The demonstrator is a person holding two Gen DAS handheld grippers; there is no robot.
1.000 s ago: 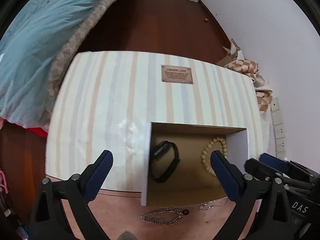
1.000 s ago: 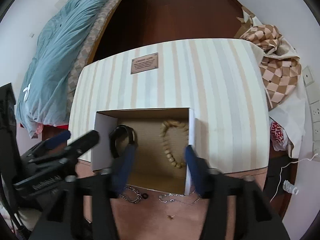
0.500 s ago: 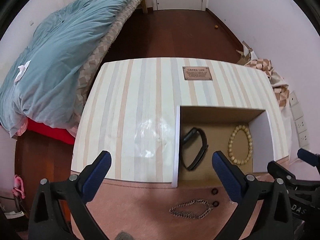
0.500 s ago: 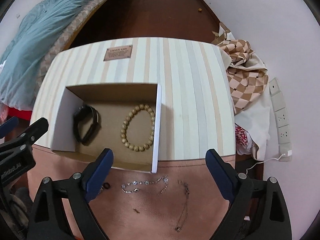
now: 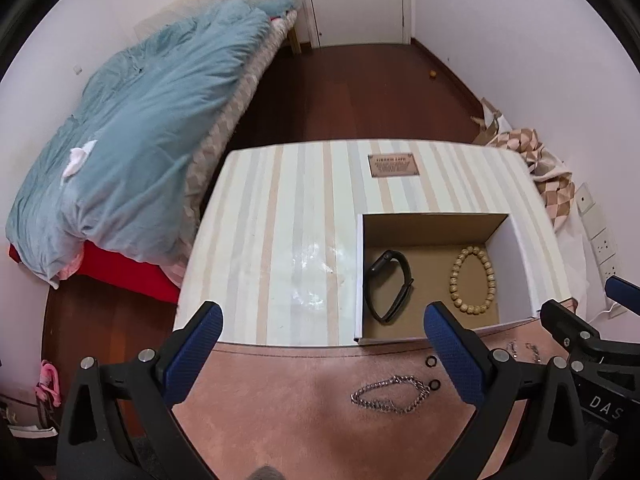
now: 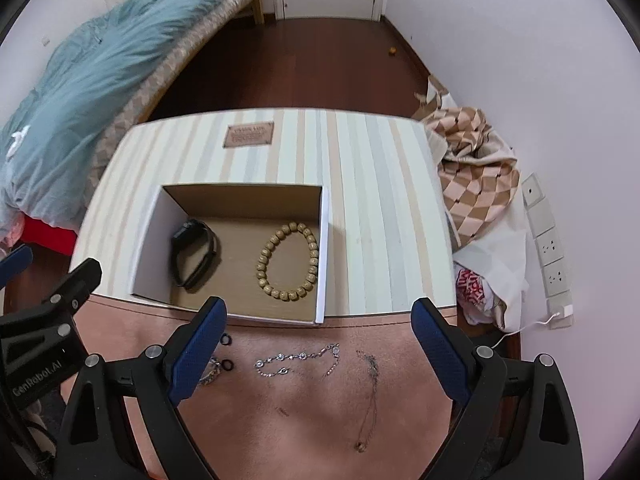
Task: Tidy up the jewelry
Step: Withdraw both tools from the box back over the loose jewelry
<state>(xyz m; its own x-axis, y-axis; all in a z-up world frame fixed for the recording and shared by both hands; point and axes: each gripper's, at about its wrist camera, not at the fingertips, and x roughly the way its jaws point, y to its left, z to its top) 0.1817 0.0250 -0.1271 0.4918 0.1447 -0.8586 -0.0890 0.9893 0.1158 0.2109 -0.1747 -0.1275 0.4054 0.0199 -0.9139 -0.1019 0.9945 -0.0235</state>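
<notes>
Although two pieces already lie in the open white cardboard box with a brown floor (image 5: 516,256), the job looks to me well short of done. In the left wrist view, that box sits on a striped flat case and holds a black wristband (image 5: 389,286) on its left side and a tan wooden bead bracelet (image 5: 473,280) on its right, the two apart. On the pinkish-brown desk (image 5: 288,408) just in front of the box a chunky silver chain bracelet (image 5: 390,394) and two small black rings (image 5: 433,372) wait, while the left hand-held gripper (image 5: 320,354) hangs above them with its blue pads spread wide and nothing between them. In the right wrist view, the same box (image 6: 150,248) shows both stored pieces, and the desk carries a silver link bracelet (image 6: 298,360) and a thin dark necklace with a small pendant (image 6: 370,398); the right hand-held gripper (image 6: 320,346) is likewise wide apart and empty.
</notes>
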